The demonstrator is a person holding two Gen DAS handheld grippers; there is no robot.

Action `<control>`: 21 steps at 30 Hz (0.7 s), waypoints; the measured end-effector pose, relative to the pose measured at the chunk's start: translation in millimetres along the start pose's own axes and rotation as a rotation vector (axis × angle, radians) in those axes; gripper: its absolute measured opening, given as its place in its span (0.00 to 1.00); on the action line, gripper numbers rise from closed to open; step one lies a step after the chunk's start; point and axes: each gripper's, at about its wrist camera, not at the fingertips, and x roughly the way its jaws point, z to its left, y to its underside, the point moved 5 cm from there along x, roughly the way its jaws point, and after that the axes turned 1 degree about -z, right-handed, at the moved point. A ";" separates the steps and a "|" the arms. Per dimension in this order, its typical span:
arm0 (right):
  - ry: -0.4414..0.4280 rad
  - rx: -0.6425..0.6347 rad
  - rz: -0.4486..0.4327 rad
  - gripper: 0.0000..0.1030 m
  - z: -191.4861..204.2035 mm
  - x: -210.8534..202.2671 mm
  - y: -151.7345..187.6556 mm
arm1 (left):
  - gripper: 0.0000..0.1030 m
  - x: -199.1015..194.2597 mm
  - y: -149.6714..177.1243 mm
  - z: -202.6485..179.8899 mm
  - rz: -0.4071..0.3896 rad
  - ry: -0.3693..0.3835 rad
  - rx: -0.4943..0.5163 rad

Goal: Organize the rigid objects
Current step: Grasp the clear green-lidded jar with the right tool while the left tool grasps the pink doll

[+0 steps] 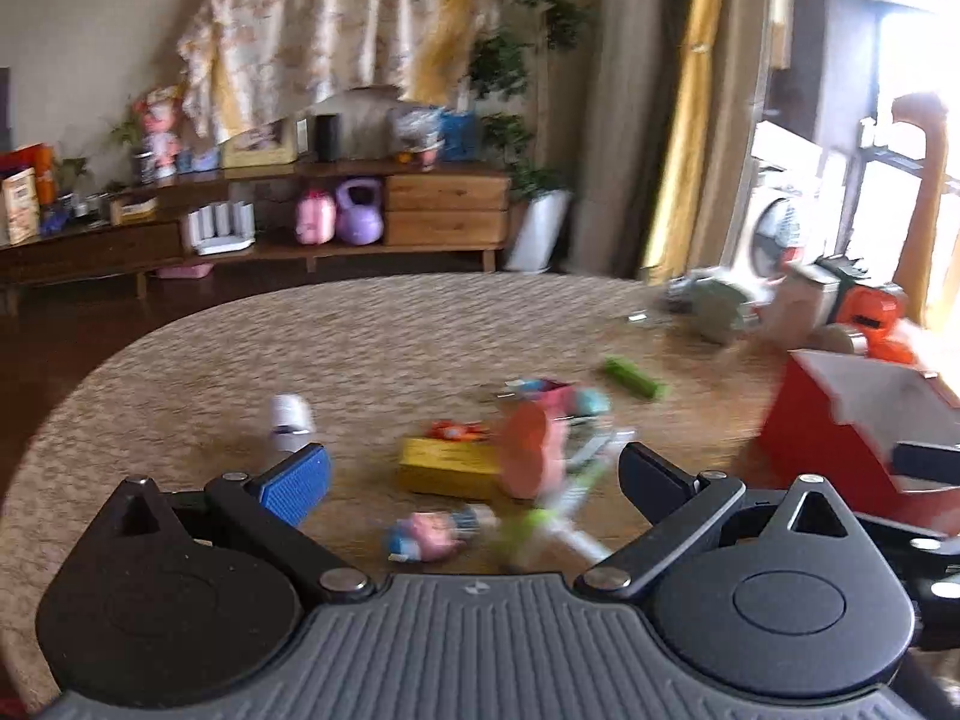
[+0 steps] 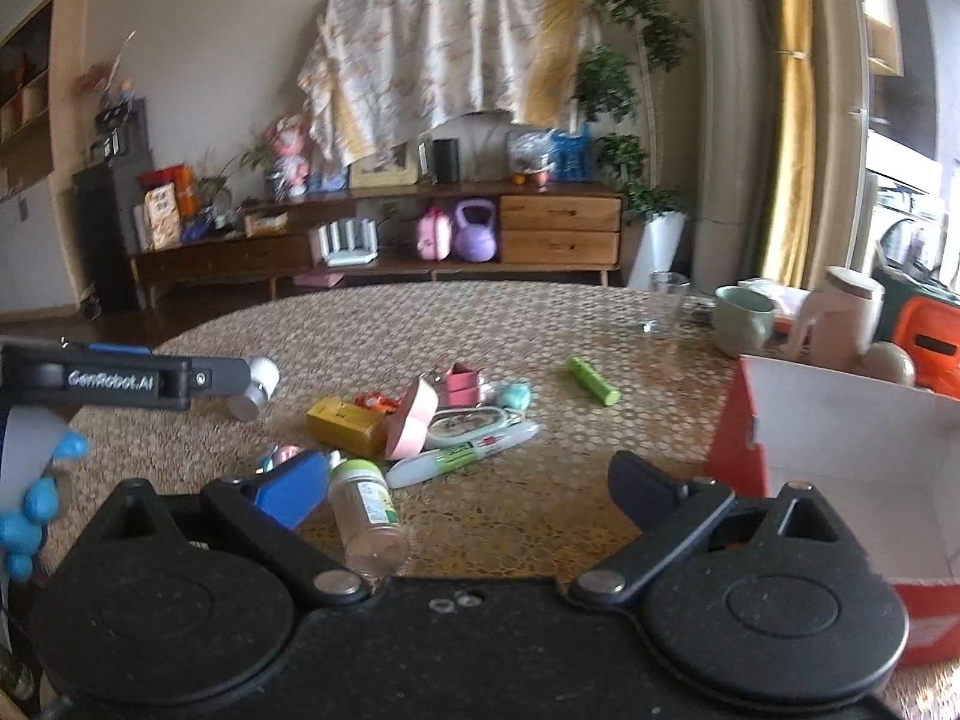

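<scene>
1. Fingers of both tools stand spread wide and empty: the left gripper (image 1: 474, 480) above the scattered toys, the right gripper (image 2: 468, 480) over a clear bottle (image 2: 367, 516) lying on its side just beside its blue pad (image 2: 288, 489).
2. Small objects, among them a yellow box (image 2: 345, 423) and a green tube (image 2: 593, 381), lie clustered mid-table (image 2: 540, 324), left of the open red box (image 2: 840, 456).
3. Risk: the round bottle may roll off if nudged by one finger; crowding could drag neighbours along.

low wooden sideboard (image 2: 384, 240) against pale wall (image 2: 198, 60); yellow curtain (image 2: 792, 138), bright window (image 1: 900, 120), possibly balcony.
</scene>
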 end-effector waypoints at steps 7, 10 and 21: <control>-0.104 -0.085 0.101 0.87 21.0 43.0 8.9 | 1.00 53.8 20.3 34.0 0.161 -0.022 -0.083; -0.140 -0.123 0.155 0.83 29.9 61.1 16.9 | 0.99 72.2 26.7 32.3 0.169 -0.020 -0.065; -0.152 -0.215 0.245 0.73 51.2 111.2 36.8 | 0.99 125.3 43.3 26.7 0.262 -0.052 -0.114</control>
